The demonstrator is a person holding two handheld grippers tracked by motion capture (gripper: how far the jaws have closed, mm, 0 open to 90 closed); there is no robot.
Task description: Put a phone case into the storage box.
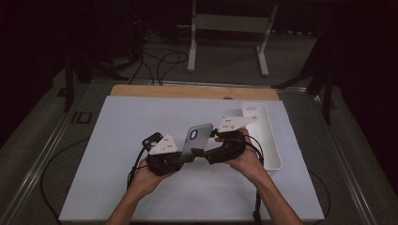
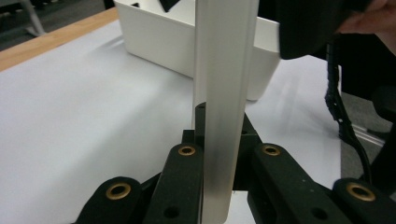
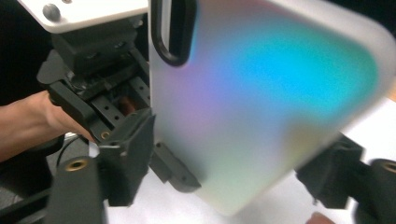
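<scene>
A phone case [image 1: 197, 138] with a shimmering grey back is held up over the middle of the white table top [image 1: 131, 117]. My left gripper [image 1: 187, 155] is shut on its lower end. In the left gripper view the case [image 2: 224, 88] stands edge-on, clamped between the two black jaws of the left gripper [image 2: 219, 156]. My right gripper [image 1: 202, 152] comes in from the right and is open. In the right gripper view the case [image 3: 271, 107] stands between the wide-apart jaws of the right gripper [image 3: 229, 170], with its camera cut-out [image 3: 170, 32] at the top left.
A long white tray [image 1: 270, 140] lies along the table's right side, just behind the right hand, and the same tray [image 2: 159, 42] sits beyond the case. A wooden strip [image 1: 187, 91] runs along the far edge. Cables trail off the front edge from both grippers.
</scene>
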